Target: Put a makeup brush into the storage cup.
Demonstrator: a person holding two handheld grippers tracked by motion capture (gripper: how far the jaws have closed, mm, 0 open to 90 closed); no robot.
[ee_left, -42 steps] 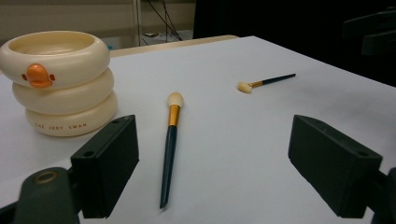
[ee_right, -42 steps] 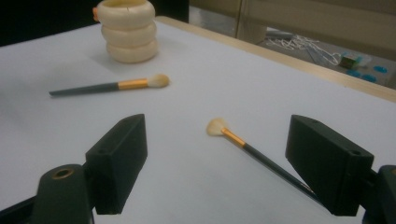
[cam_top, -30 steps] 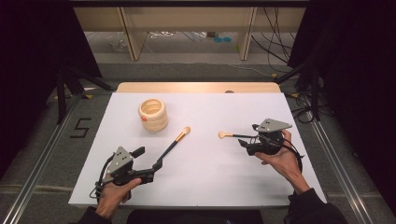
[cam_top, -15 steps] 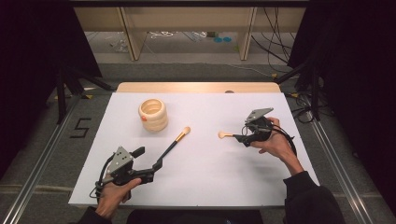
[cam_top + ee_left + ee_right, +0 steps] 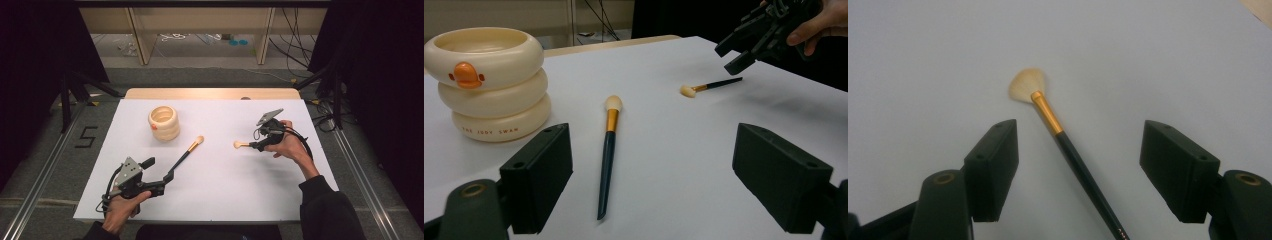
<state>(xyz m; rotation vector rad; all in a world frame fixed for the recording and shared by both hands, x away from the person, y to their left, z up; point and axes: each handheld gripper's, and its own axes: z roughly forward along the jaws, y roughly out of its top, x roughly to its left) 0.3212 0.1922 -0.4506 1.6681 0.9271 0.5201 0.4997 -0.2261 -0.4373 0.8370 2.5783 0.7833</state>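
White table [image 5: 210, 200] carries a small dark-handled fan brush [image 5: 1058, 131]. Right gripper [image 5: 1080, 165] has been closing its jaws; they straddle the handle, untouched, lengthwise between them.

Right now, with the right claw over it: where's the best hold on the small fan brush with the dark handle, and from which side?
Grip the small fan brush on its dark handle just behind the gold ferrule, coming straight down from above. It lies flat on the white table, handle running between the open right claw, so the pads close across it.
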